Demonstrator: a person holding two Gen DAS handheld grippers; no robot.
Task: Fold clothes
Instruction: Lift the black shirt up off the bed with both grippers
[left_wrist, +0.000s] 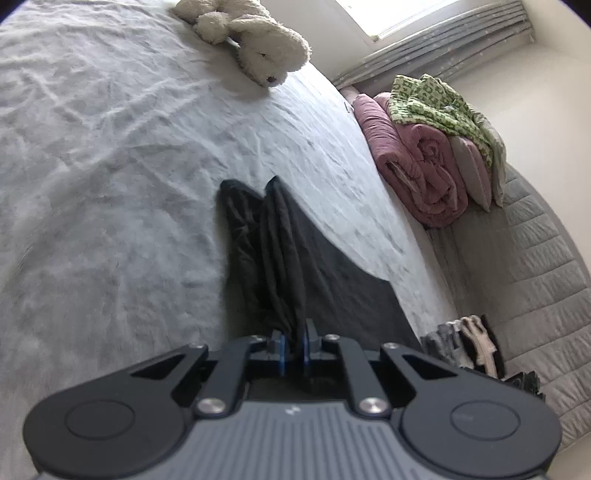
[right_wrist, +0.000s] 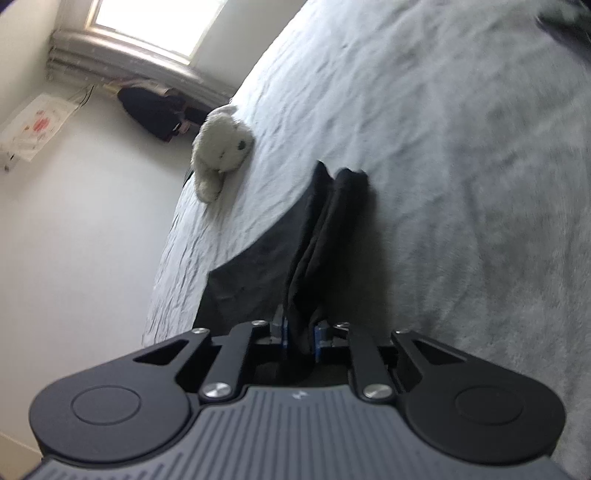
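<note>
Soft daylight from an overexposed window (left_wrist: 391, 14), blown-out glare there, wrinkled bed (left_wrist: 110, 147) evenly lit, motion blur across the sheet, strong fisheye bending, dark vignetted corners

plush rabbit (left_wrist: 258, 48), pink duvet (left_wrist: 417, 166), window (right_wrist: 155, 26)

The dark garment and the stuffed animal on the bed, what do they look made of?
Dark garment: thin, matte woven or knit fabric, judging by its soft hanging folds; the exact fibre is unclear. Stuffed animal: cream plush, with a fuzzy, nubbly pile.
</note>
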